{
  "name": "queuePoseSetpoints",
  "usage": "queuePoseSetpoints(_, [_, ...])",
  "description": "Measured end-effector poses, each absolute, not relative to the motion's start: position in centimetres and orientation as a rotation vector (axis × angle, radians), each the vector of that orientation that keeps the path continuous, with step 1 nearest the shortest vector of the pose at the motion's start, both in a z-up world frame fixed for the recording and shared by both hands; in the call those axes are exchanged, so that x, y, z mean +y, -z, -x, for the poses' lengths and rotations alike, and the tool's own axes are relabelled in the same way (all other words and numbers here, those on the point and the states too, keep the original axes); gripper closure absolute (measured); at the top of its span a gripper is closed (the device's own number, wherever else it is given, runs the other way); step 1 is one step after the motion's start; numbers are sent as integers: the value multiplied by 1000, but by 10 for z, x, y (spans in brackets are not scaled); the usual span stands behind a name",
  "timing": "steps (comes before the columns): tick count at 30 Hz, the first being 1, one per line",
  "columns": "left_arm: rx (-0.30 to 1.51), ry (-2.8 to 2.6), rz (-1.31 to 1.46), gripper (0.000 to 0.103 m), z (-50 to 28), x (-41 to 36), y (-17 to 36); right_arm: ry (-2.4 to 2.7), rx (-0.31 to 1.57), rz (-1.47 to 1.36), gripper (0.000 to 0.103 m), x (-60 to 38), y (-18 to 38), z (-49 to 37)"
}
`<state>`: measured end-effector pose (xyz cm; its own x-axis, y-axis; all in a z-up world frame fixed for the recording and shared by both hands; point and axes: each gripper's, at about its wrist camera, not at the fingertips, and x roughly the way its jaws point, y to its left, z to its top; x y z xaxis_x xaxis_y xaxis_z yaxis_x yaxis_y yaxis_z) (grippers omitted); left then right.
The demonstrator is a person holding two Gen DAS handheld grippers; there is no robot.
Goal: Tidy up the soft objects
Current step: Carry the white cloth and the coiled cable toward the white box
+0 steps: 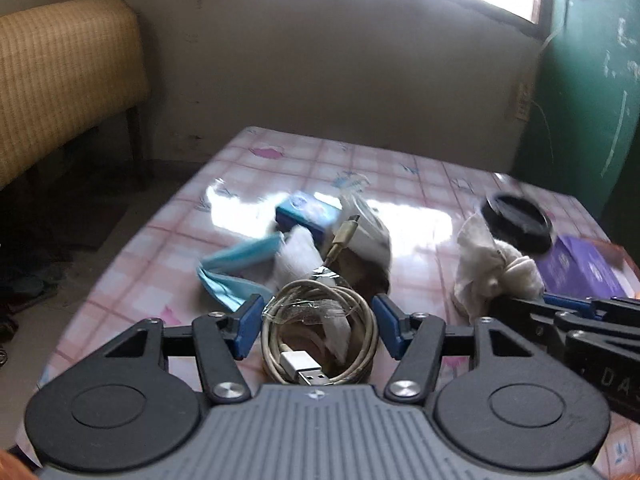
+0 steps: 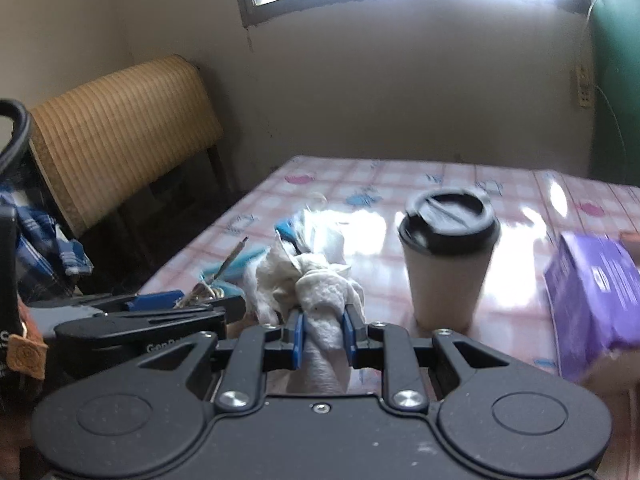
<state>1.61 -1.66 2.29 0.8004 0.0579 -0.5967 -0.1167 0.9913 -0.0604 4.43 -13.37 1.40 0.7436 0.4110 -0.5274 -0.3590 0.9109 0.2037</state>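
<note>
Both grippers hold soft clutter above the pink checked table (image 1: 280, 152).

The left gripper (image 1: 318, 316) clasps a coiled white USB cable (image 1: 320, 344) between its blue pads, with a blue face mask (image 1: 236, 276) lying just ahead to its left. The right gripper (image 2: 323, 332) is clenched on a crumpled white cloth (image 2: 320, 292) (bunched up past its fingertips); a lidded paper cup (image 2: 450, 260) stands ahead to its right, with a purple box (image 2: 592, 296) further right.

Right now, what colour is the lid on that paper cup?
Black, on a pale cup; the lid shows best in the right wrist view.
</note>
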Motion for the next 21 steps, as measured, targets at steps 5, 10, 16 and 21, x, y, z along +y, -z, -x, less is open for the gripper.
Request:
queuePoseSetpoints(5, [608, -111, 74, 42, -34, -12, -43, -366, 594, -87, 78, -118, -36, -65])
queuePoseSetpoints(10, [595, -126, 67, 42, -49, -16, -58, -294, 588, -56, 78, -109, -50, -78])
queuePoseSetpoints(16, [592, -125, 55, 42, -59, -22, -64, -226, 570, -8, 78, -105, -60, -80])
queuePoseSetpoints(21, [598, -116, 48, 42, -63, -25, -64, -193, 565, -9, 78, -112, -63, -80])
